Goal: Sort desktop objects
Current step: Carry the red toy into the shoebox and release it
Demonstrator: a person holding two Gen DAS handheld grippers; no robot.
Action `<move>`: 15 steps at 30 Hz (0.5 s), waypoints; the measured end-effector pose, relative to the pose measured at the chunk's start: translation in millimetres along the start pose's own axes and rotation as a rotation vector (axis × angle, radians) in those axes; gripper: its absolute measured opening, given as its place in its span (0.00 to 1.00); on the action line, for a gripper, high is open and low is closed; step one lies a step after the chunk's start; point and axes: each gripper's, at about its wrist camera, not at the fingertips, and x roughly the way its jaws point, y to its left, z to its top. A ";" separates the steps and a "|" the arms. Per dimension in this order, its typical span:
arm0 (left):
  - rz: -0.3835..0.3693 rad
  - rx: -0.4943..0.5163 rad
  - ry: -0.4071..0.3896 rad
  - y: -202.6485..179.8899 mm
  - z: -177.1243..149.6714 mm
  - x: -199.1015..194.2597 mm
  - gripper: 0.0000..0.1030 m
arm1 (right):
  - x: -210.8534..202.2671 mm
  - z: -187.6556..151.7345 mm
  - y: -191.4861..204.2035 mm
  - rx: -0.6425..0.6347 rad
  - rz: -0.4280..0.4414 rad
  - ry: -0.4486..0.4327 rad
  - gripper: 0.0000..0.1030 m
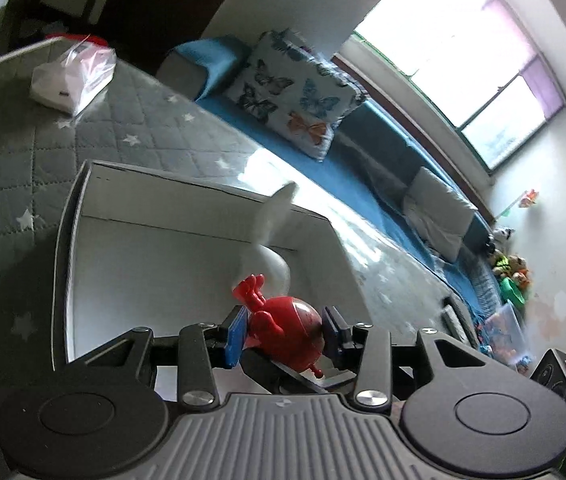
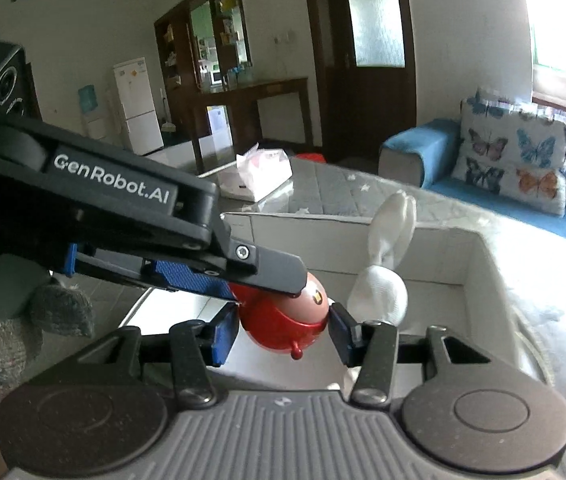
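A red round toy [image 1: 283,328] with small red limbs sits between the blue pads of my left gripper [image 1: 285,334], which is shut on it. In the right wrist view the same red toy [image 2: 283,320] also sits between the blue pads of my right gripper [image 2: 283,330], with the left gripper's finger [image 2: 219,268] reaching in from the left over it. Both grippers hold the toy above an open white box [image 1: 143,216], also in the right wrist view [image 2: 423,240]. A white knotted cloth bundle [image 2: 383,292] stands inside the box behind the toy, and shows in the left view too [image 1: 273,240].
The box rests on a grey quilted cover with white stars [image 1: 15,168]. A tissue pack in a plastic bag [image 1: 75,80] lies farther back on it. A blue sofa with a butterfly cushion [image 2: 515,160] stands beyond. A knitted grey sleeve [image 2: 23,320] is at left.
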 end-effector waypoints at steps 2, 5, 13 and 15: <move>0.011 -0.012 0.014 9.0 6.6 15.3 0.43 | 16.0 3.6 -5.3 0.019 0.005 0.025 0.48; 0.025 -0.034 0.039 22.5 11.3 28.2 0.43 | 37.5 6.1 -13.4 0.042 0.012 0.068 0.48; 0.040 -0.080 0.095 42.8 16.0 53.6 0.42 | 71.7 1.3 -22.4 0.056 0.014 0.151 0.48; 0.037 -0.085 0.100 45.7 15.6 55.7 0.42 | 74.1 0.7 -21.2 0.048 0.011 0.158 0.48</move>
